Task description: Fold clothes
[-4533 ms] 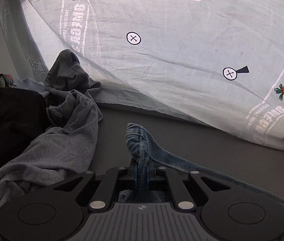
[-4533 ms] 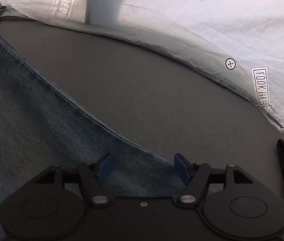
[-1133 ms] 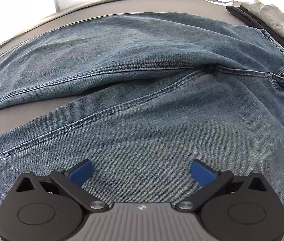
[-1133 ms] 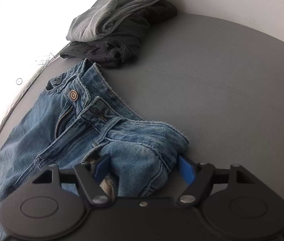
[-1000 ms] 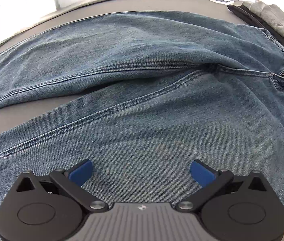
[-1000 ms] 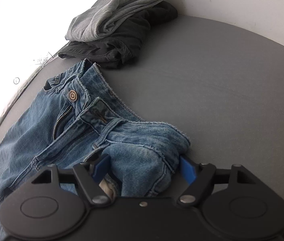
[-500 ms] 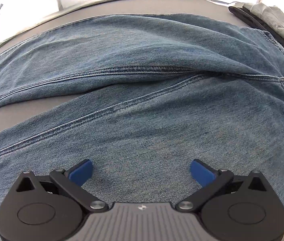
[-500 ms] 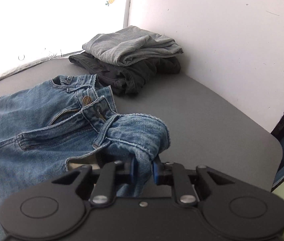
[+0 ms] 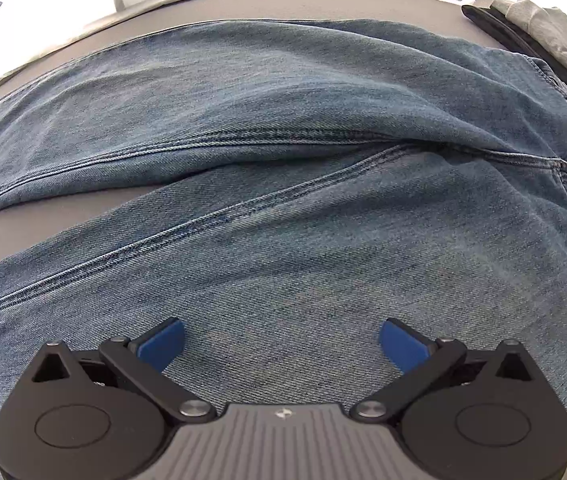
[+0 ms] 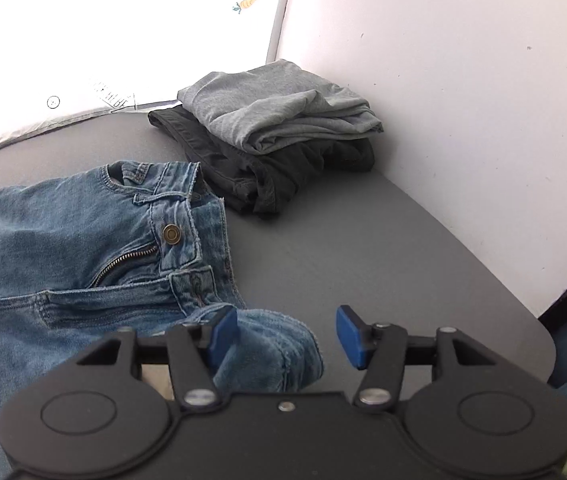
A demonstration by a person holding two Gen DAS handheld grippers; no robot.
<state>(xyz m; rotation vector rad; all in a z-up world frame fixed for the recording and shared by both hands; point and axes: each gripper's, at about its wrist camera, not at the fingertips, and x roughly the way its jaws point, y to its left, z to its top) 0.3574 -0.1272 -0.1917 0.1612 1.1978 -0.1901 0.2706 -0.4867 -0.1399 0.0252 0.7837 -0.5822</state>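
Note:
Blue jeans lie spread on the grey table, both legs running left, the waist at the right. My left gripper is open and empty, just above the near leg's thigh. In the right wrist view the jeans' waistband shows its brass button and open zip. My right gripper is open; a bunched waistband corner lies between its fingers, against the left finger.
A folded pile, grey shirt on a dark garment, sits at the back right against a white wall; it also shows in the left wrist view. The grey table ends at the right edge. A printed sheet hangs behind.
My right gripper was shut on the waistband corner half a second ago; it has opened and the corner now lies loose on the table. My left gripper stays open over the leg.

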